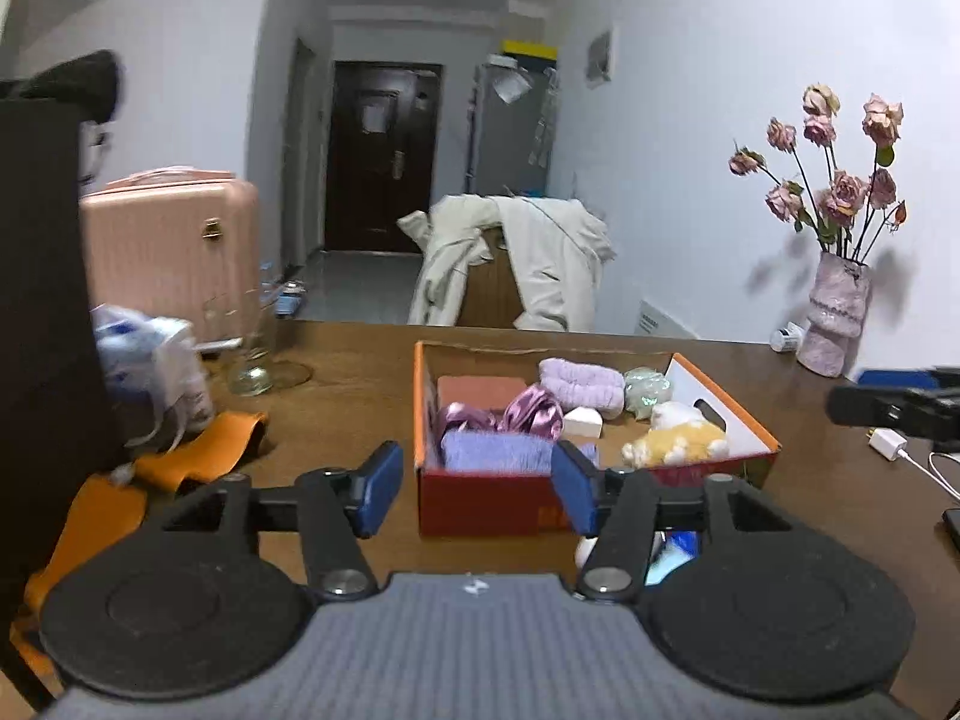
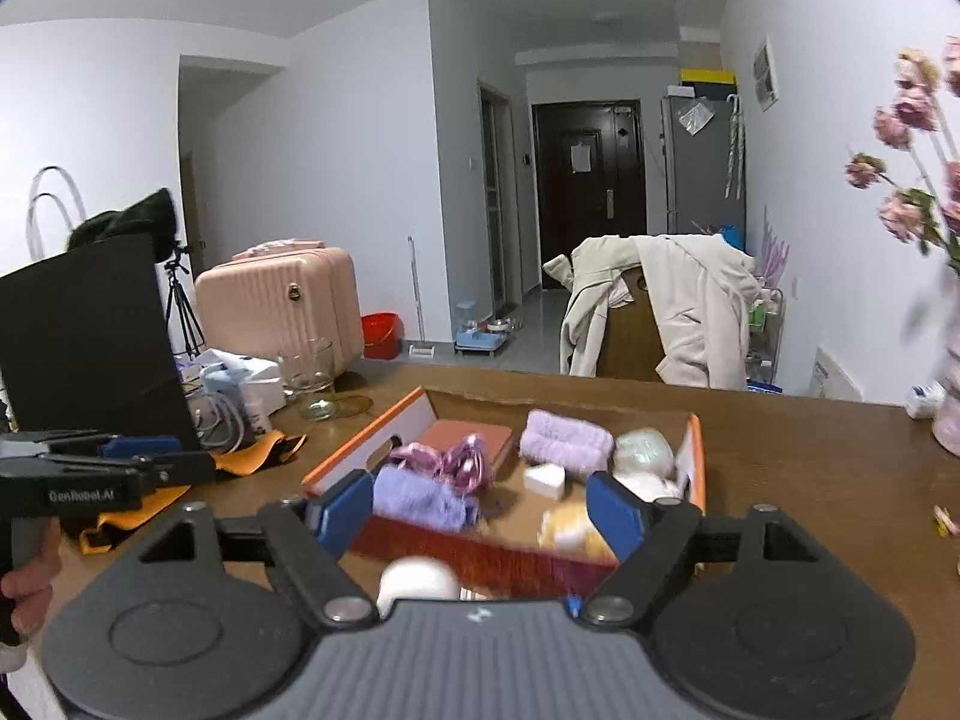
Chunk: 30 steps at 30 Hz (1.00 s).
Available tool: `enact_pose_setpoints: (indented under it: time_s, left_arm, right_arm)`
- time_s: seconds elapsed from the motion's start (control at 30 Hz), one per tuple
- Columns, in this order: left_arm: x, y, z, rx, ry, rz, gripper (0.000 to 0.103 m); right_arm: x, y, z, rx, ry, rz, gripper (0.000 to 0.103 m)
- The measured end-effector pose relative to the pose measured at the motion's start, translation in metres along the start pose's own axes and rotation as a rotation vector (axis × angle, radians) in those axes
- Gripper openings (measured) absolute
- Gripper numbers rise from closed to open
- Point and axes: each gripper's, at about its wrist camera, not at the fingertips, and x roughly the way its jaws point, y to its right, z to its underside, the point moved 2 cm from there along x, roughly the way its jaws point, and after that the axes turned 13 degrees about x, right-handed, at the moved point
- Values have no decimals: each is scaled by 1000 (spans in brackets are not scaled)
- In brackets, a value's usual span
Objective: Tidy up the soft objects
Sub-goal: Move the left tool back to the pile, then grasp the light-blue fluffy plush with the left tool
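This is somebody's home, a lived-in flat. A brown wooden table (image 1: 336, 414) stands near, and past it a hallway runs to a dark front door (image 1: 381, 156) at the far end, with a grey fridge (image 1: 510, 132) beside it on the right. A pink suitcase (image 1: 171, 246) stands on the left, a pale coat (image 1: 540, 258) hangs over a chair, and dried roses in a vase (image 1: 837, 318) stand by the right wall. Pet bowls (image 2: 483, 333) sit on the floor.

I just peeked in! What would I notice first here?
Probably the orange cardboard box in the middle of the brown wooden table, full of soft things like a fluffy lilac towel roll and a yellow plush toy. At the far right corner, dried pink roses stand in a pale vase.
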Motion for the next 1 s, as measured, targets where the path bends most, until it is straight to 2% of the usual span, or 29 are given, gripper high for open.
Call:
enact_pose_setpoints:
  time_s: [0.13, 0.27, 0.43, 0.7, 0.93, 1.0]
  left_arm:
    - [-41, 19, 29, -38, 6, -8, 68]
    - [-75, 38, 55, -31, 1, -20, 76]
    - [-96, 60, 74, 13, -19, -4, 80]
    - [-79, 73, 71, 31, -40, 32, 81]
    - [-33, 88, 74, 40, -106, 111, 81]
    - [-17, 91, 76, 33, -125, 139, 81]
  right_arm:
    - [-39, 3, 38, 14, 28, 30, 84]
    - [-69, -7, 80, -52, 62, 83, 85]
    - [-97, -9, 113, 42, 64, 23, 87]
    - [-96, 4, 124, 119, 50, 26, 87]
    - [-56, 29, 130, 241, -29, 15, 85]
    - [-43, 34, 132, 258, -44, 11, 81]
